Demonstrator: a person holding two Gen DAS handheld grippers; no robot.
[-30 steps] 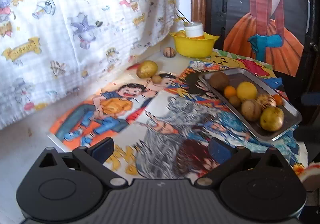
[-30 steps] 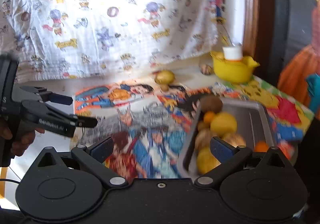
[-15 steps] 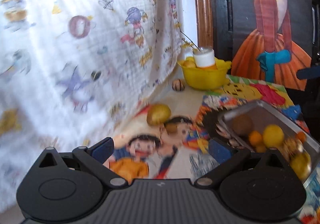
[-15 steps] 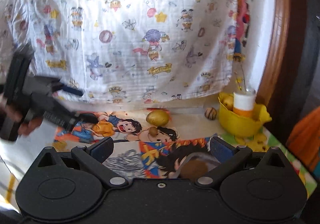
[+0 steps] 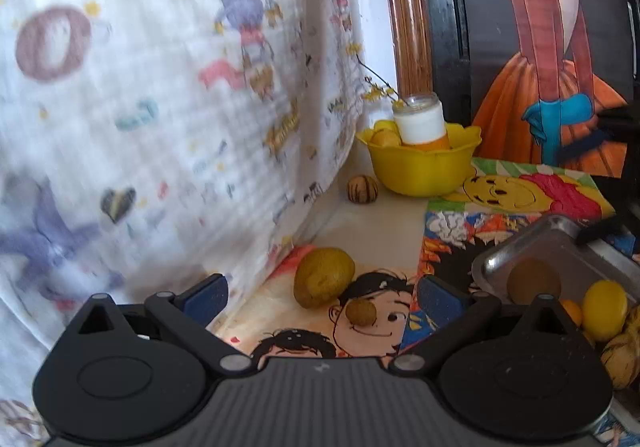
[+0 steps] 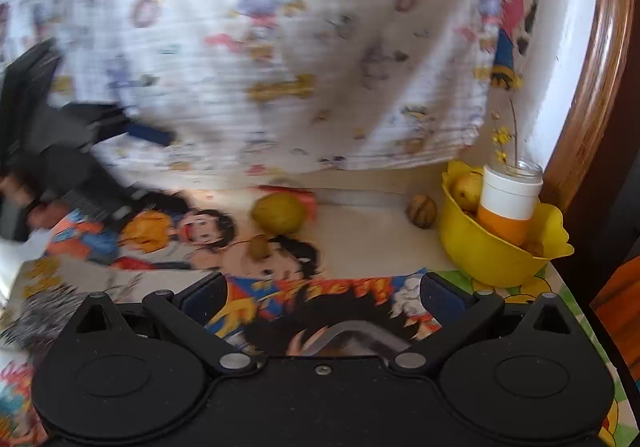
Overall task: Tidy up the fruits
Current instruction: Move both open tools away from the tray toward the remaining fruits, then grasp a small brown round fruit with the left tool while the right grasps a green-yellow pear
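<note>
Task partly done. Several fruits already lie in the metal tray (image 5: 560, 243) at right; three remain loose on the tabletop (image 5: 380, 223): a large yellow-green fruit (image 5: 323, 282), a small brown one (image 5: 361, 312) just beside it, and a striped one (image 5: 362, 189) next to the yellow bowl (image 5: 420, 167). Left tongs (image 5: 322, 293) and right tongs (image 6: 324, 297) both stand spread wide, empty. A hanging printed cloth (image 5: 160, 107) crowds the loose fruits; a jar (image 5: 420, 125) sits in the bowl.

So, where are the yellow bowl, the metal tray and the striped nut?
yellow bowl (image 5: 420, 171), left wrist view, front wall
metal tray (image 5: 516, 243), left wrist view, near rim
striped nut (image 6: 421, 210), right wrist view, middle
</note>
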